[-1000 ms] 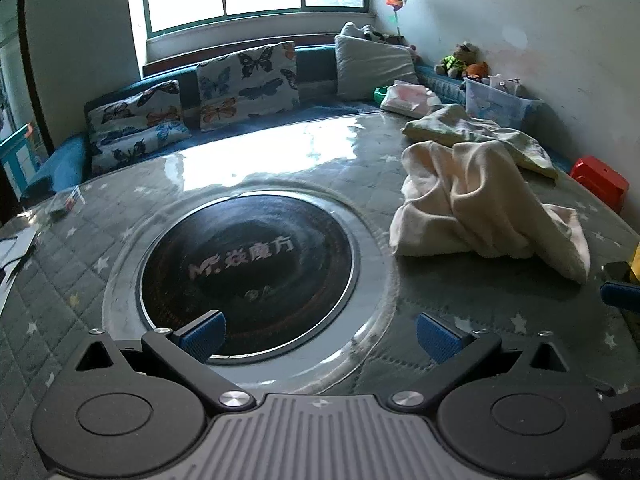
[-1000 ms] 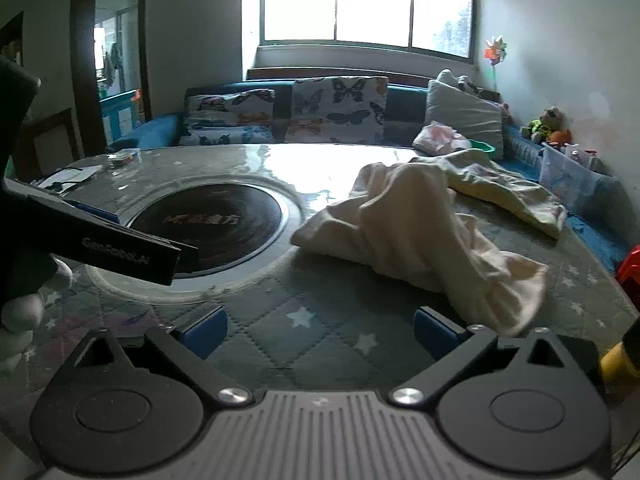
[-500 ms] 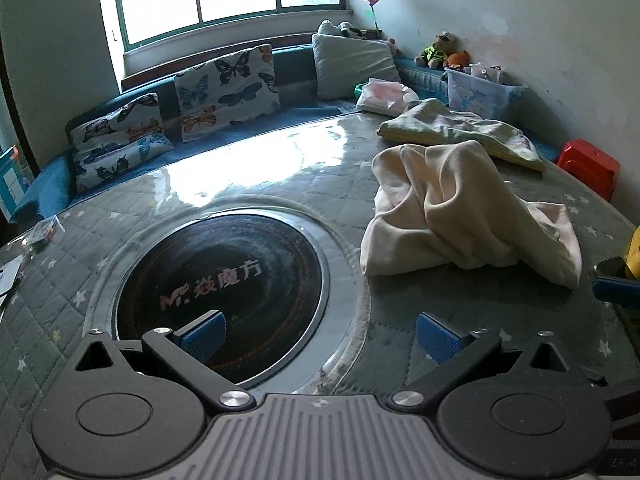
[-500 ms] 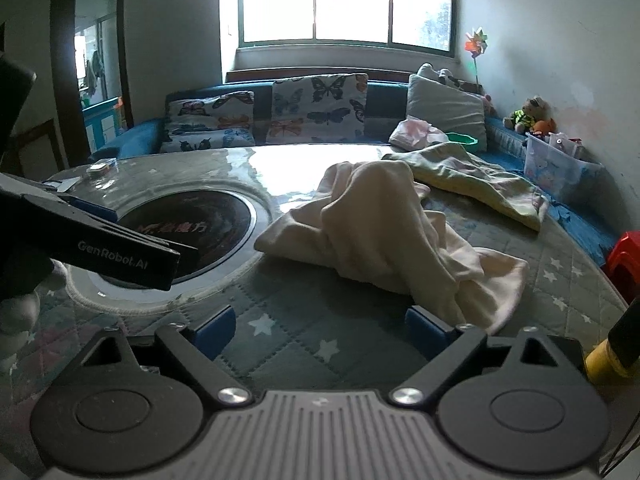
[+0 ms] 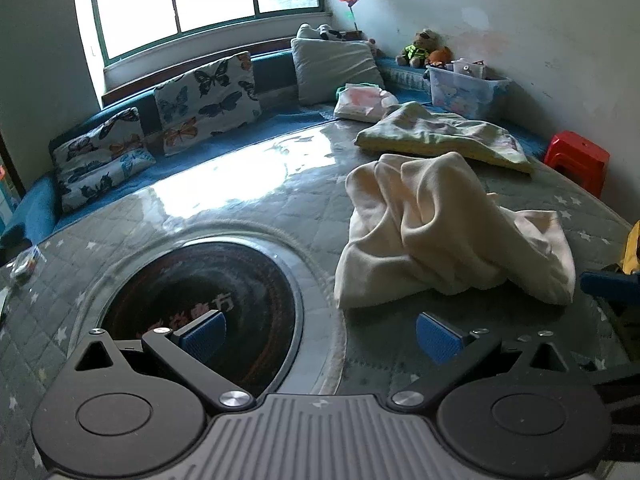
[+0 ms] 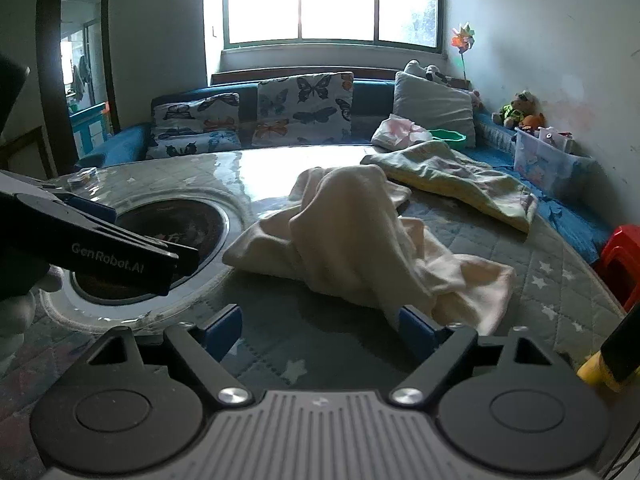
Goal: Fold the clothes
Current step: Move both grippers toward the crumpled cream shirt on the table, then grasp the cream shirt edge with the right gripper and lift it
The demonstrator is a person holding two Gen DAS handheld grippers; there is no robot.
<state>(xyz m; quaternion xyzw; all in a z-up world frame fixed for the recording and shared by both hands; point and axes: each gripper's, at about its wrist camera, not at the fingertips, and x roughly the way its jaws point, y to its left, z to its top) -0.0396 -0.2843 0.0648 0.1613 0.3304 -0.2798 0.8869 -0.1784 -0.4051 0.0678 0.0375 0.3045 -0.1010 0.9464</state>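
A crumpled cream garment (image 5: 444, 236) lies on the quilted round table (image 5: 248, 208), right of centre; it also shows in the right wrist view (image 6: 352, 240). A pale yellow-green cloth (image 5: 440, 136) lies behind it near the far edge, and shows in the right wrist view (image 6: 460, 176) too. My left gripper (image 5: 320, 334) is open and empty, just short of the garment's near left corner. My right gripper (image 6: 320, 330) is open and empty, its right fingertip close to the garment's near edge. The left gripper's body (image 6: 100, 240) shows at the left of the right wrist view.
A black round hotplate (image 5: 200, 304) sits sunk in the table's middle. A blue bench with butterfly cushions (image 5: 208, 96) runs along the window wall. A red stool (image 5: 576, 160) and a clear storage box (image 5: 464, 88) stand at the right.
Both grippers have moved forward and to the right, closer to the cream garment. The right gripper's jaws have narrowed slightly. The clothes have not moved.
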